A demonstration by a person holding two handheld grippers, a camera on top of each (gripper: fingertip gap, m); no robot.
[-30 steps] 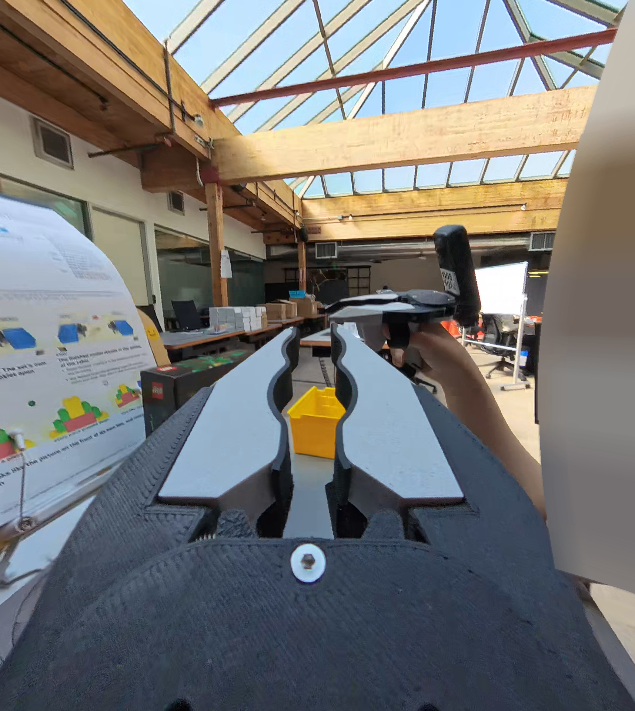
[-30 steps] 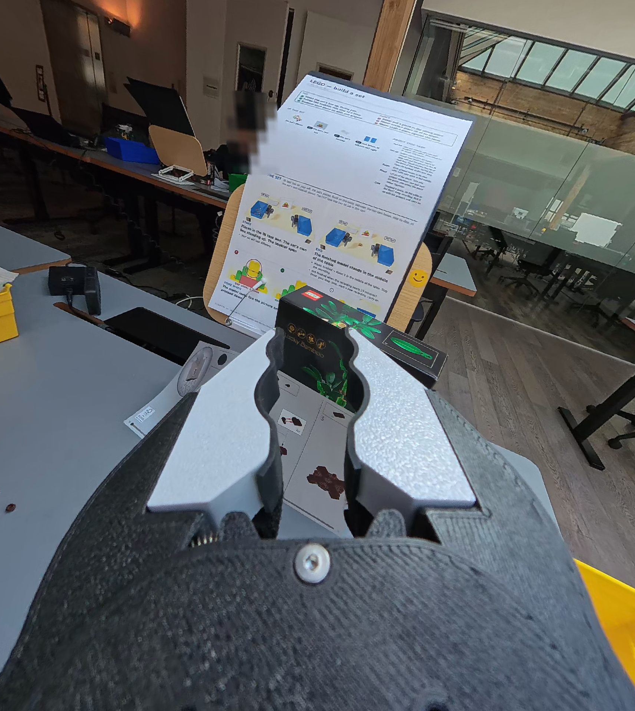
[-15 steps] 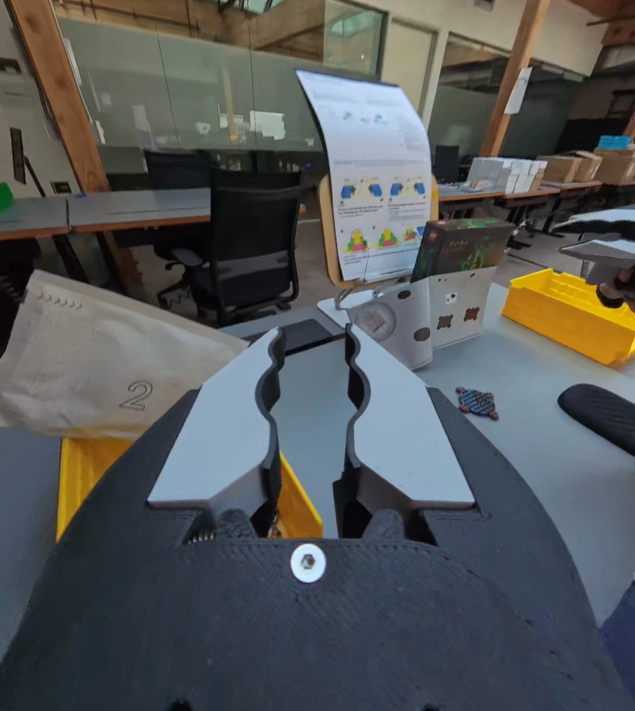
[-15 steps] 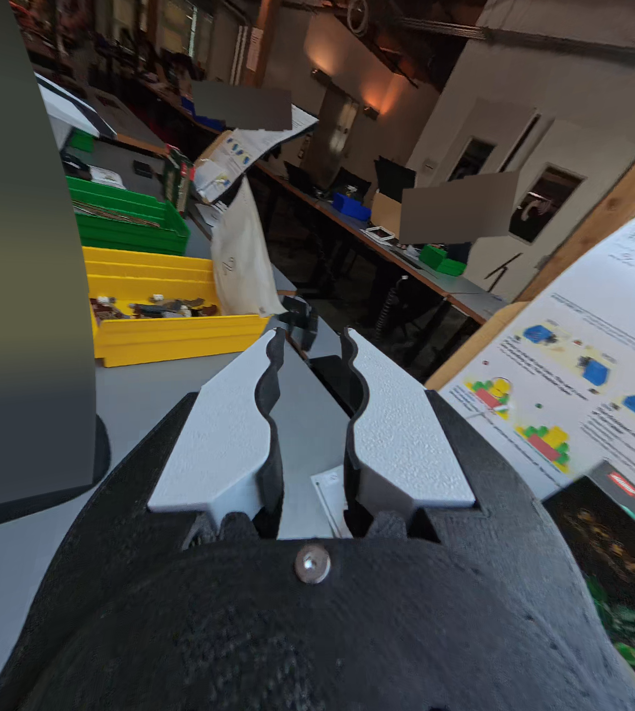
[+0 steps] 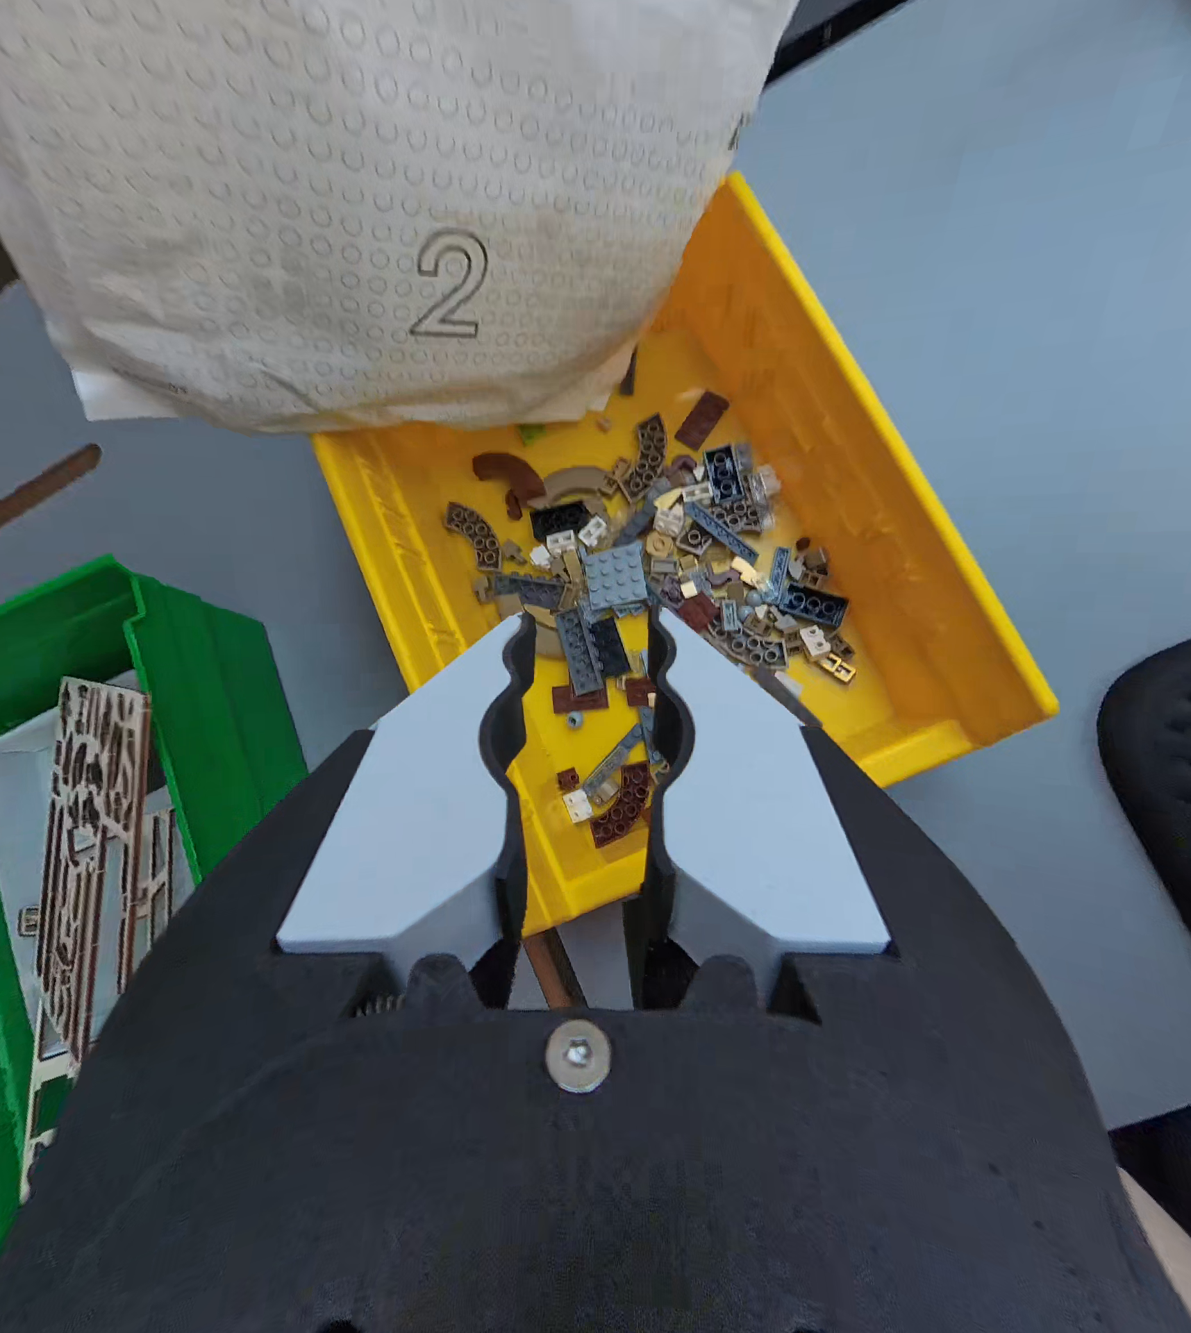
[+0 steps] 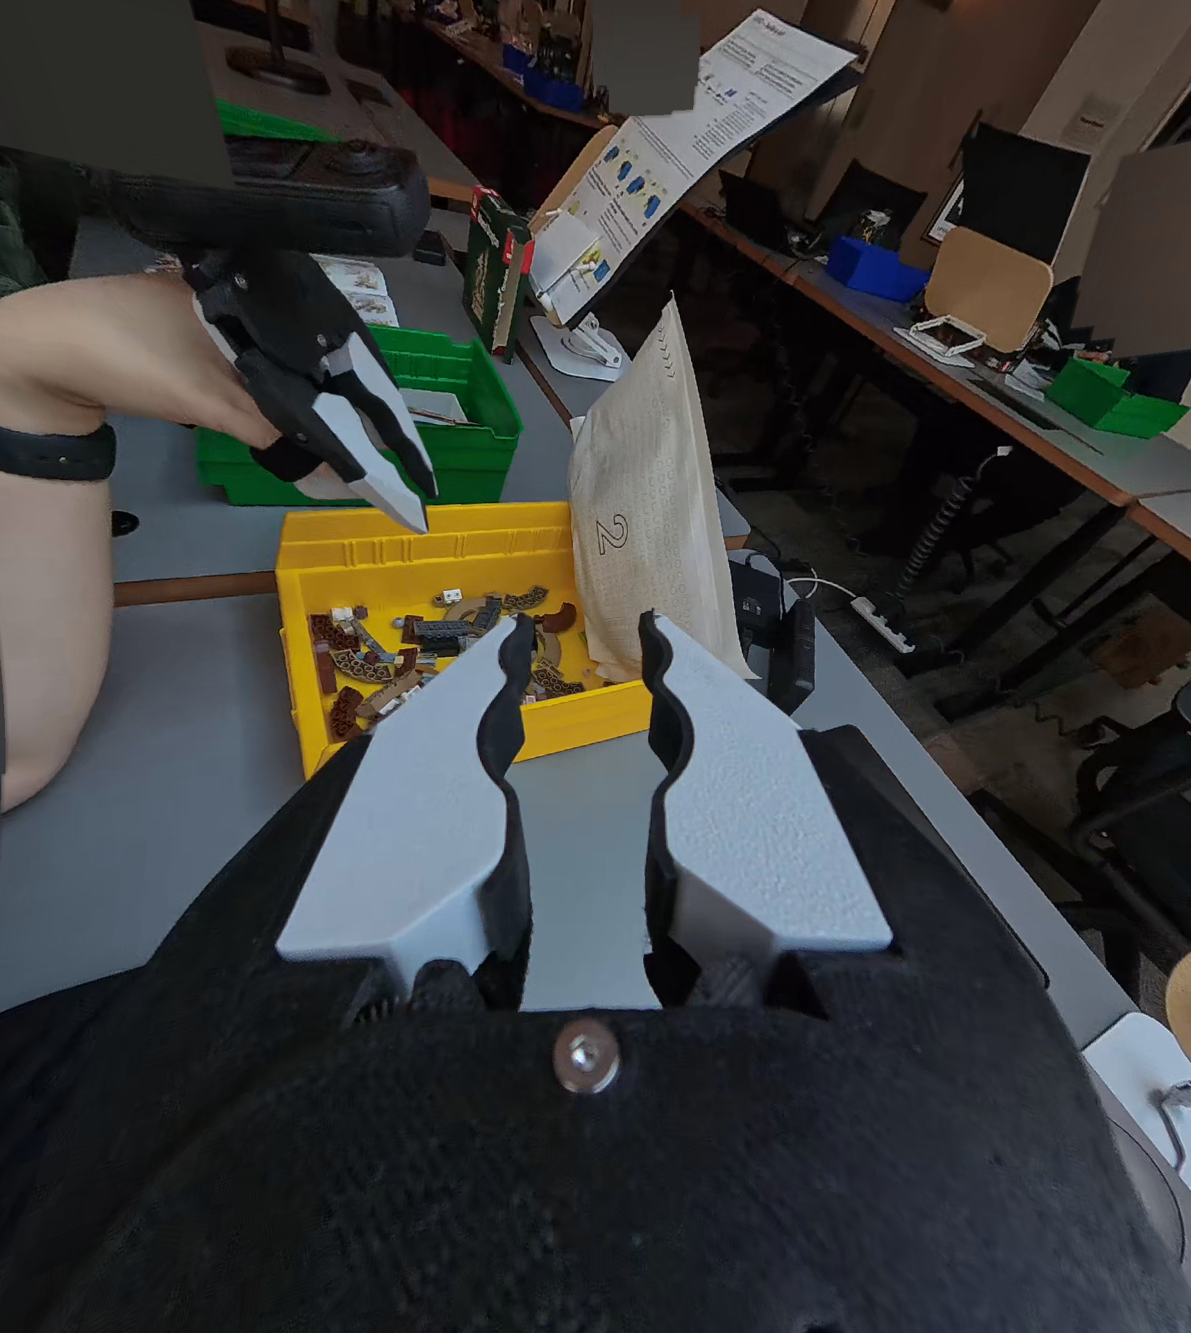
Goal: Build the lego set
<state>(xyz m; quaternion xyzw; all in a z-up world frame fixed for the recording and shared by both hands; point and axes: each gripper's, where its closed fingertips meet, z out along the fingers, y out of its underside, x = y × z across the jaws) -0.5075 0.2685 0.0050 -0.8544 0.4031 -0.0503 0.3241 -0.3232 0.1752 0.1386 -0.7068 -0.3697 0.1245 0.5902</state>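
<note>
One numbered paper bag (image 5: pixel 361 216) over yellow bin (image 5: pixel 866 519)

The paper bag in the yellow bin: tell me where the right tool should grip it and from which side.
Grip the paper bag near its free top edge, coming in from the right tool's own side. It stands tilted with its bottom in the far end of the yellow bin, flat and thin, so open jaws can likely close across the sheet there, clear of the loose bricks.
</note>
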